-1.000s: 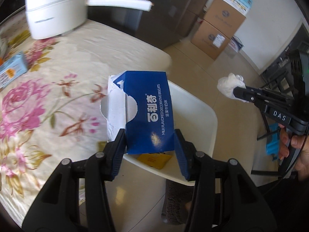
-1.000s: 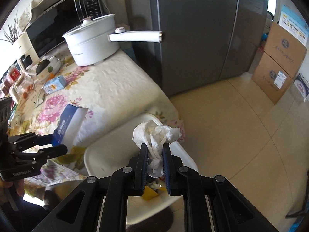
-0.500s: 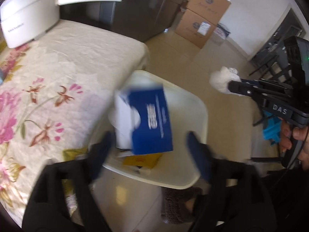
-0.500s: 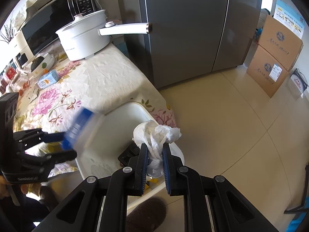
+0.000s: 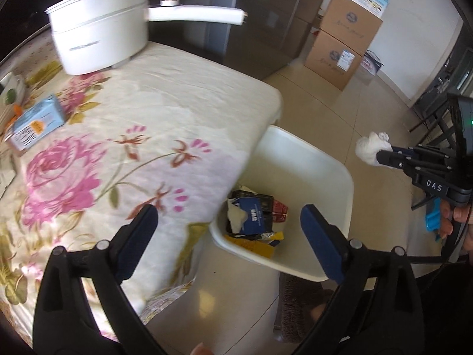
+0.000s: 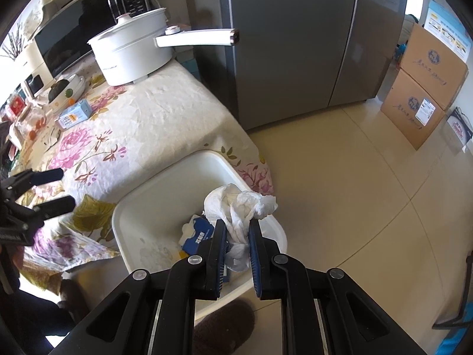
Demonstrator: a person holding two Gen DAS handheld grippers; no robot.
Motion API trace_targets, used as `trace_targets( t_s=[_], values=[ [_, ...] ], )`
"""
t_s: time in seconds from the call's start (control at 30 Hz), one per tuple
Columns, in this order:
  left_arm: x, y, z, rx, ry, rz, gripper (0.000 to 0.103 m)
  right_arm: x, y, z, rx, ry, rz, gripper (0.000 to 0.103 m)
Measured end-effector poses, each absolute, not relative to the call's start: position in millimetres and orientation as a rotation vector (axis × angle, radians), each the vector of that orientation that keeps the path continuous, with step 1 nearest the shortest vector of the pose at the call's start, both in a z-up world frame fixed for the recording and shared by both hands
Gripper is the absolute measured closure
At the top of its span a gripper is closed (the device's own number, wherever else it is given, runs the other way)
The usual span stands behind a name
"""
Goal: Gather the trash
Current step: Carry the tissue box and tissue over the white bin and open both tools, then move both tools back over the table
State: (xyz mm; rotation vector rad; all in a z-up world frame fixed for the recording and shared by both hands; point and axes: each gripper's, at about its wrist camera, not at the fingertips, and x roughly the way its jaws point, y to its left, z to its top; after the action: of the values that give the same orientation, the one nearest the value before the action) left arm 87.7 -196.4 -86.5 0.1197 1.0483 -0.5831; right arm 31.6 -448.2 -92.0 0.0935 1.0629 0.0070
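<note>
The left gripper [image 5: 227, 230] is hanging with its fingers spread wide and nothing between them, over the table edge and the near rim of the bin [image 5: 340, 174]. Down between those fingers, inside the bin, the blue box [image 5: 251, 216] is lying on other scraps: a red packet [image 5: 279, 208] just right of it and a yellow wrapper [image 5: 260, 247] nearer the fingers. The bin is sitting on the floor, tucked against the table corner, with the floral cloth [image 5: 133, 136] draping beside its left rim.

The right gripper [image 6: 238, 232] is pinching a crumpled tissue [image 6: 239, 204]; its fingers are closing tightly on the lower twist while the bulk is puffing out above the fingertips. The tissue is hovering over the bin's far right corner [image 6: 275, 224]. Just left of the fingers, down in the bin, the blue box [image 6: 198, 235] is showing beside them. From the left wrist view, the right gripper [image 5: 381, 155] is sitting well to the right of the left fingers, with the tissue [image 5: 369, 149] at its tip, beyond the bin's right rim.

Ahead of the left fingers, far across the cloth, a white pot [image 5: 100, 32] is standing with its handle pointing right, and a small pale-blue carton [image 5: 35, 125] is lying to the left. Cardboard boxes [image 5: 343, 44] are stacking by the wall.
</note>
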Motion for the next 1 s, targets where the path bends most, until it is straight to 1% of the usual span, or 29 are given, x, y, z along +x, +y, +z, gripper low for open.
trace_targets(
  t_s=[0.37, 0.63, 0.7, 0.73, 0.8, 0.83, 0.87, 1.0],
  values=[
    [85.2, -142.7, -73.0, 0.049, 1.053, -0.528, 0.005, 43.2, -424.3, -99.7, 0.051, 1.102, 0.037, 0.087],
    [82.1, -106.9, -62.9, 0.005, 1.035, -0.492, 0.005, 56.0, -412.0, -118.7, 0.013, 1.160, 0.020, 0.087],
    [82.2, -97.8, -61.0, -0.005, 1.030, -0.481, 0.005, 58.9, -411.0, -123.4, 0.022, 1.180, 0.019, 0.086],
    [82.2, -92.0, -59.9, -0.013, 1.028, -0.472, 0.005, 60.3, -411.2, -126.1, 0.035, 1.195, 0.016, 0.082],
    [82.0, -83.4, -58.9, -0.023, 1.026, -0.460, 0.005, 62.0, -411.1, -128.9, 0.048, 1.210, 0.005, 0.063],
    [82.1, -78.6, -58.3, -0.030, 1.025, -0.453, 0.005, 61.5, -411.2, -128.0, 0.049, 1.201, -0.005, 0.044],
    [82.1, -73.8, -57.7, -0.037, 1.024, -0.446, 0.005, 60.8, -410.4, -126.0, 0.047, 1.190, -0.008, 0.036],
    [82.3, -57.5, -55.3, -0.057, 1.019, -0.421, 0.005, 61.7, -406.8, -119.2, 0.052, 1.170, 0.001, 0.035]
  ],
)
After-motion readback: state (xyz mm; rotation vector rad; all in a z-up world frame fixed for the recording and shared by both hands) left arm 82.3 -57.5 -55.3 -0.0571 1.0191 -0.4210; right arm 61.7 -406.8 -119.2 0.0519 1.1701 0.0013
